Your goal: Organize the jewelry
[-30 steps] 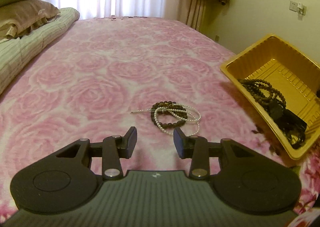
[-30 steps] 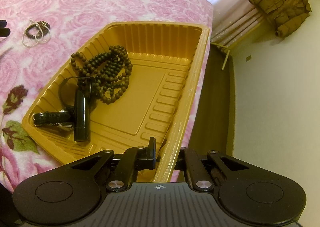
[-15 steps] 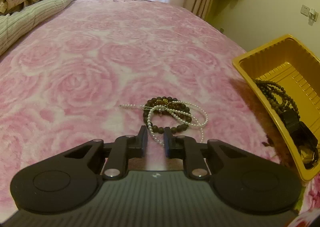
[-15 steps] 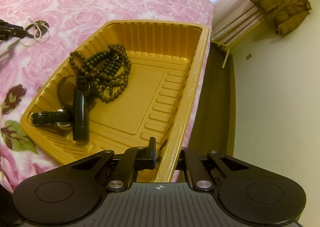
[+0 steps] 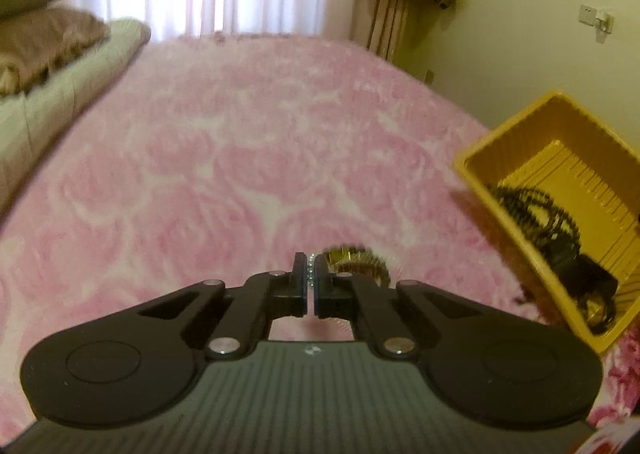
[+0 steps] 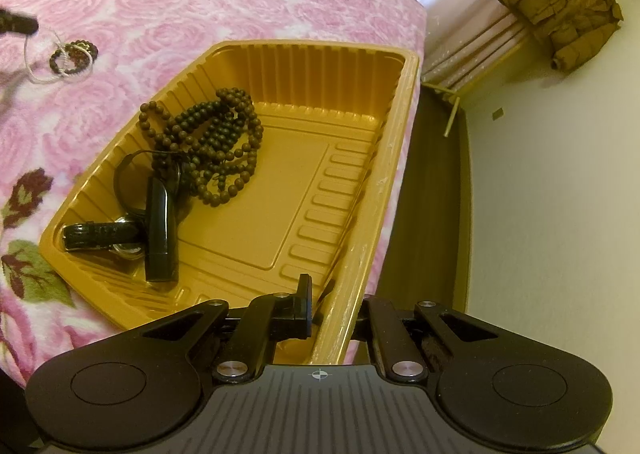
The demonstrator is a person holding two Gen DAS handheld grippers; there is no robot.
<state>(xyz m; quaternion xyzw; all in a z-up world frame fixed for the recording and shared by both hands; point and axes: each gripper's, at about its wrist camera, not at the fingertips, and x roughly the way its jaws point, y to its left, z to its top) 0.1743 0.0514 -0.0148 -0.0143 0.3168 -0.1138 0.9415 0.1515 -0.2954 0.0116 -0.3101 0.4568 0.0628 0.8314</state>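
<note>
Now: jewelry sorting on a bed (image 5: 248,142) with a pink rose blanket.
Largest first: yellow tray (image 6: 360,158) at the bed's edge, near rim clamped between the right gripper (image 6: 334,304) jaws, nearly shut on the thin plastic. Inside the tray, toward its left end, a long dark bead necklace (image 6: 208,142) heaped beside a black watch (image 6: 160,230). On the blanket left of the tray, a dark bead bracelet (image 6: 74,56) tangled with a pearl strand (image 5: 309,274). Left gripper (image 5: 309,280) jaws just closing, now pinched shut on that pearl strand, with the bracelet blurred just beyond the right jaw.
</note>
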